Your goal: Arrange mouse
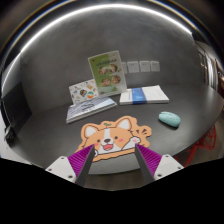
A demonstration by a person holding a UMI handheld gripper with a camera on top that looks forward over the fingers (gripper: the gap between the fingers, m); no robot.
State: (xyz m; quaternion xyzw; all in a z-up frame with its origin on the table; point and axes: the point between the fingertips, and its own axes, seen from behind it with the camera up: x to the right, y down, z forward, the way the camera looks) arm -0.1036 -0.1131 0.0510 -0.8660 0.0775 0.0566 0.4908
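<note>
A small light-teal mouse [169, 119] lies on the dark table, beyond my gripper and to the right of the mouse pad. The corgi-shaped mouse pad [111, 133], orange and white, lies flat just ahead of the fingers, its near edge reaching between them. My gripper [113, 162] is open and empty, its purple pads [82, 160] spread apart to either side of the pad's near edge. Nothing is held.
Beyond the mouse pad lie a booklet [88, 106] and a white-and-blue book [146, 95]. Two leaflets [106, 71] lean against the back wall. The table's front edge [112, 184] is just under the fingers.
</note>
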